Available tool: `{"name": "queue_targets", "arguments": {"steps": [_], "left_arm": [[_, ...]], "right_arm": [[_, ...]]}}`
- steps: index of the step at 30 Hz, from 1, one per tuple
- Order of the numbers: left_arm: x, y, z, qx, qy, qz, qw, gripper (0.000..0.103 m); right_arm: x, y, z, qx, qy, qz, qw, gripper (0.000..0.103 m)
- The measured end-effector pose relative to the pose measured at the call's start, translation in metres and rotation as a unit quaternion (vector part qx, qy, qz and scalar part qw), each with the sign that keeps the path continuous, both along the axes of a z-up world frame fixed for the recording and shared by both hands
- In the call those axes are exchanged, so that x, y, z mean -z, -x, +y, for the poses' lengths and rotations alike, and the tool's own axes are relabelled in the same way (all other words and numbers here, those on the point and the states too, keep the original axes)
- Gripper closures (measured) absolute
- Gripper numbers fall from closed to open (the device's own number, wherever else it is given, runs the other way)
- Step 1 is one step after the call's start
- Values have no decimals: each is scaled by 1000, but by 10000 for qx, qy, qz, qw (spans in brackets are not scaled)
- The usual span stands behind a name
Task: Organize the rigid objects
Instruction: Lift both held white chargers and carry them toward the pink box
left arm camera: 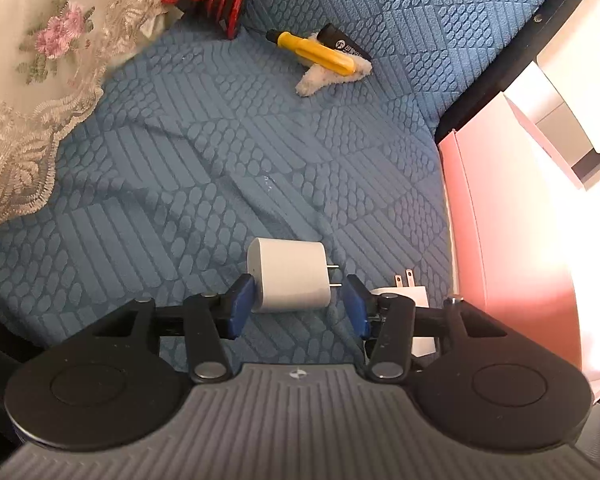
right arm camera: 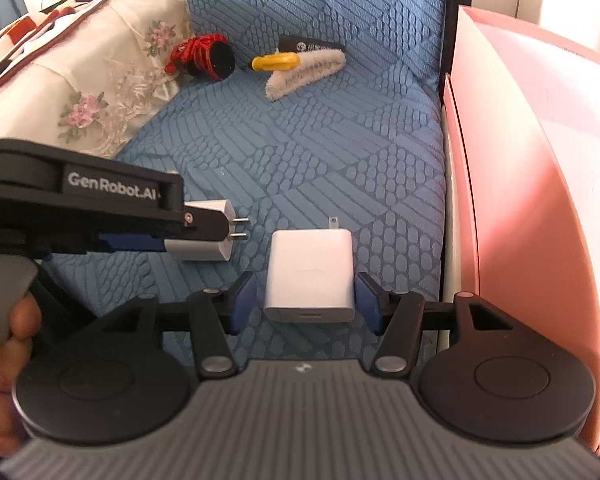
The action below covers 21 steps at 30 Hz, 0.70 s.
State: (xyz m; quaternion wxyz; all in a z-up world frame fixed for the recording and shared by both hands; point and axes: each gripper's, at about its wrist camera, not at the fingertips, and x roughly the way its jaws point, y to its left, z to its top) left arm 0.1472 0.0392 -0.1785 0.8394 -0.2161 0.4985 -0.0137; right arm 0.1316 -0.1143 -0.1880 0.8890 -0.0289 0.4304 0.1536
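Two white chargers lie on the blue quilted seat. My left gripper (left arm camera: 296,306) is open around the rounded charger (left arm camera: 290,274), its blue pads on either side with small gaps. In the right wrist view the left gripper (right arm camera: 172,236) hides part of that charger (right arm camera: 210,236). My right gripper (right arm camera: 306,304) is open around the square charger (right arm camera: 310,274), whose prongs point away; the pads do not touch it. This charger also shows at the right in the left wrist view (left arm camera: 408,296).
At the back of the seat lie a red and black toy (right arm camera: 204,56), a yellow screwdriver (right arm camera: 274,63), a white fluffy clip (right arm camera: 306,68) and a black card (right arm camera: 312,46). A pink box (right arm camera: 520,168) stands along the right. A lace cushion (right arm camera: 80,92) is at the left.
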Motion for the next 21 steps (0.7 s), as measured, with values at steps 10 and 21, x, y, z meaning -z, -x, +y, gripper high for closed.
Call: {"name": "queue_targets", "arguments": {"steps": [10, 21], "left_arm": [[5, 2, -1, 51, -77, -81, 9999, 48], [7, -5, 0, 63, -94, -161, 9998, 48]], "right_arm": [[9, -14, 5, 73, 15, -52, 10000, 47], [14, -14, 13, 56, 257, -38, 9996, 49]]}}
